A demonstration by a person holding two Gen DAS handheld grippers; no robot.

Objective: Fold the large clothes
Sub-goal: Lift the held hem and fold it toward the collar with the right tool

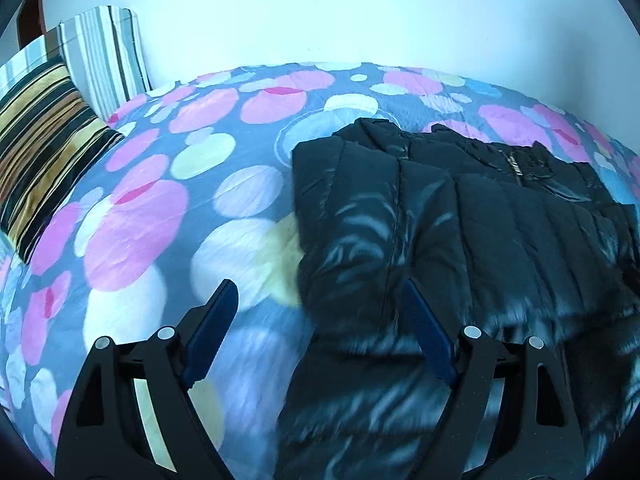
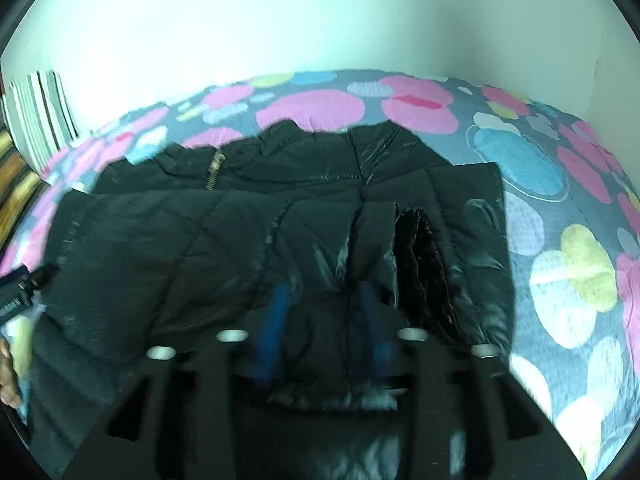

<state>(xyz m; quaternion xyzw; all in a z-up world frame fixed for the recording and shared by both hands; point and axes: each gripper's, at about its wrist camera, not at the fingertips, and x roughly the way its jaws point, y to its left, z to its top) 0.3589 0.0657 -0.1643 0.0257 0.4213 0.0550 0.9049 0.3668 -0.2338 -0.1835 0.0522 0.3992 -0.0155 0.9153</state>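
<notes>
Left wrist view: black, glossy, quilted puffer jacket [image 1: 460, 220] lying on the bed, over a grey bedspread printed with pink, white and yellow circles [image 1: 160, 220], filling the right half of the view. Left gripper [image 1: 320, 308] hovering above the jacket's near left edge, jaws spread wide with nothing between them, one blue pad over bare bedspread, the other over the black fabric. Brass-toned zipper [image 1: 514, 166] visible near the far collar. Striped brown-and-black cushion [image 1: 44, 152] and a pale striped pillow [image 1: 108, 56] propped at the far left against the white wall, well apart from the jacket.

Right wrist view: same jacket [image 2: 180, 248] spread across the middle of the bed, partly folded, with a dark fuzzy lining strip [image 2: 424, 264] showing in a raised fold. Right gripper [image 2: 324, 320] low over that fold, blurred; jaws part-open, and cannot tell whether the pads touch the cloth, though no pinch is apparent. At the far left edge, a dark gripper tip and part of a hand [image 2: 8, 372].

Handling, as a judgement: likely light for its bulk, soft and springy, so folds probably puff back up unless pressed flat. Shiny shell probably slippery, so a shallow pinch may slide off. Best taken at a stitched seam, the hem or the edge by the zipper, gathering enough thickness to bite both shell and filling.
</notes>
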